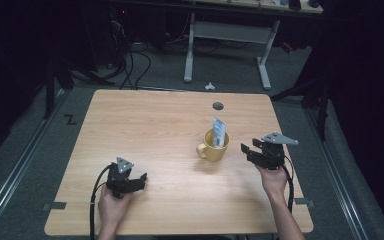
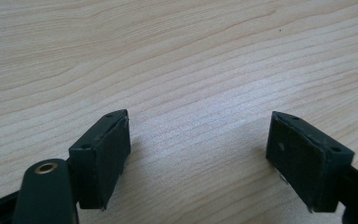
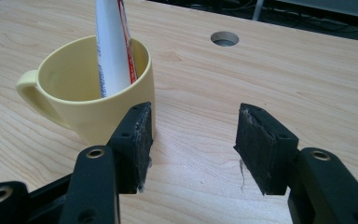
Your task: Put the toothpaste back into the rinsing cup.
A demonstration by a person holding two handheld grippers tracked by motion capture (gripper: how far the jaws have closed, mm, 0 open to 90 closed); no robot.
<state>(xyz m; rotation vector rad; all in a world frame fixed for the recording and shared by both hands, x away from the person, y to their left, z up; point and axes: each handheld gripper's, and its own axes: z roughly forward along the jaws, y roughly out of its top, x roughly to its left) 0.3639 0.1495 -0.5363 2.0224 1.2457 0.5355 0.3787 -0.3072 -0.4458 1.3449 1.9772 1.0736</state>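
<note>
A yellow mug (image 1: 214, 145) (image 3: 86, 88) stands upright right of the table's middle, handle to the left. A white tube (image 1: 219, 132) (image 3: 113, 46) with red and blue print stands inside it, leaning on the rim. My right gripper (image 1: 250, 149) (image 3: 192, 140) is open just right of the mug, nothing between its jaws; its left jaw is close beside the mug's wall. My left gripper (image 1: 139, 180) (image 2: 198, 154) rests open near the front left of the table over bare wood, far from the mug.
The wooden table (image 1: 145, 125) has a round cable hole (image 1: 218, 106) (image 3: 224, 38) behind the mug. Beyond the far edge stand a white desk frame (image 1: 227, 45) and cables (image 1: 130, 60) on the grey floor.
</note>
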